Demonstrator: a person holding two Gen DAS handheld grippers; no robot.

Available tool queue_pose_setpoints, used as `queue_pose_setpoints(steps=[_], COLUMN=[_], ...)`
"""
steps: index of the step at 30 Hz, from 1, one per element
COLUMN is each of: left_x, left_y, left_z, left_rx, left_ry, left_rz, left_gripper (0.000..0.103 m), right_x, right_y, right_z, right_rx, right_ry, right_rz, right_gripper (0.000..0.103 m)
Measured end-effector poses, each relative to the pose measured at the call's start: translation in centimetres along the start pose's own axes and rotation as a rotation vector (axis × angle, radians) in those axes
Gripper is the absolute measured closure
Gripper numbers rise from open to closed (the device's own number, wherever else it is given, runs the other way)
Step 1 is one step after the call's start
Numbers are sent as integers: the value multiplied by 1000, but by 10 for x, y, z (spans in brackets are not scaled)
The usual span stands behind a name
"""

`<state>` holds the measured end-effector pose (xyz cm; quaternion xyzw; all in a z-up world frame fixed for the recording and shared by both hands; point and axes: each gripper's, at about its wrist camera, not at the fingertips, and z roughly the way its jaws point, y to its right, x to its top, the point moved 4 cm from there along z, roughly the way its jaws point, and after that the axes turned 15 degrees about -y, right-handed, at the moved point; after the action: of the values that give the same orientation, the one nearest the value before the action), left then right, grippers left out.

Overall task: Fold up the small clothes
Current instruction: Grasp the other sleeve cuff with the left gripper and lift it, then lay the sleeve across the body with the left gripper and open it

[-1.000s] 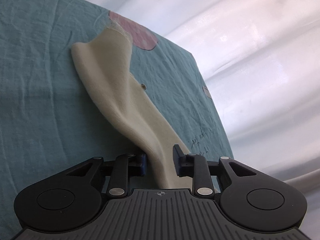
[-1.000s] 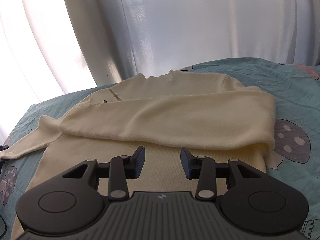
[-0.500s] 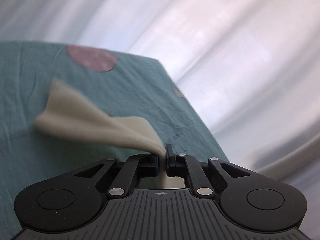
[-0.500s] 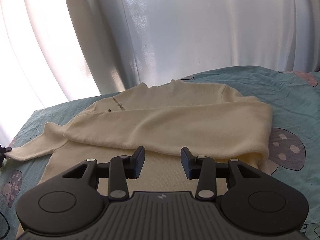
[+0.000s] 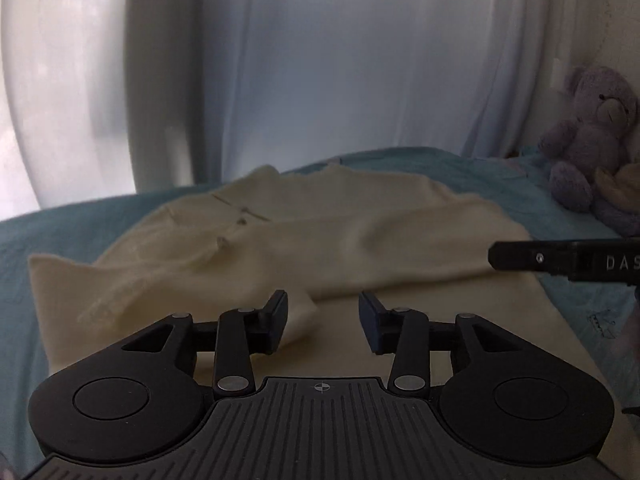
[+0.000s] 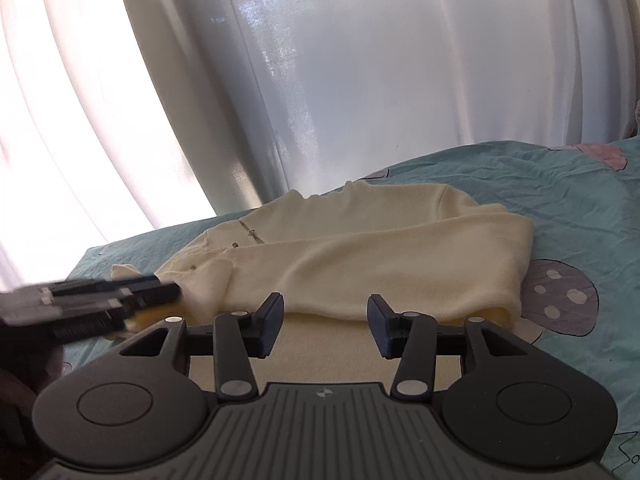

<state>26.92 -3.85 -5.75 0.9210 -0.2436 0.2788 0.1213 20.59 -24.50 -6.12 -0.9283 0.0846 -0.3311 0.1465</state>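
Note:
A cream sweater [image 5: 360, 236] lies flat on the teal bedsheet [image 5: 72, 224], also in the right wrist view [image 6: 380, 256]. One sleeve [image 6: 400, 264] is folded across its chest from the right. The other sleeve [image 5: 132, 292] lies folded over the left part of the body. My left gripper [image 5: 323, 320] is open and empty, just above the sweater's lower left part; it shows blurred at the left of the right wrist view [image 6: 120, 300]. My right gripper [image 6: 326, 326] is open and empty above the sweater's lower body; its side shows in the left wrist view [image 5: 560, 260].
White curtains [image 6: 360, 80] hang behind the bed. A purple teddy bear [image 5: 592, 140] sits at the far right on the bed. The sheet has mushroom prints [image 6: 560, 296] to the right of the sweater.
My left gripper carried the left sleeve over onto the sweater's body, then opened and let it go. My right gripper stayed open over the lower body.

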Motion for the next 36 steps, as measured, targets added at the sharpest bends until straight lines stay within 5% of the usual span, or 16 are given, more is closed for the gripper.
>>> queue_pose_setpoints(steps=[10,17,20,24,36], left_x=[-37,-48,-47,-39,13], left_y=[-103,-123,-125,-122,-66], left_z=[-17,-3,3,11,-26], left_rx=[-71,-181,-206,-205,-214], left_ry=[-1,-32,-29,-48,76], left_rz=[-461,-601,-612,-598,-392], left_gripper=[49,49,53,93,94], right_x=[-2,-4,-4,-5,-7], right_y=[-16,-26,-22,-14,-1], right_z=[23,28,27,28,20], right_rx=[8,12,0,-12,-35], right_ry=[-60,-78,-76,-81,-70], right_rz=[-46,-72,-63,-33,9], right_gripper=[54,50,50,50,50])
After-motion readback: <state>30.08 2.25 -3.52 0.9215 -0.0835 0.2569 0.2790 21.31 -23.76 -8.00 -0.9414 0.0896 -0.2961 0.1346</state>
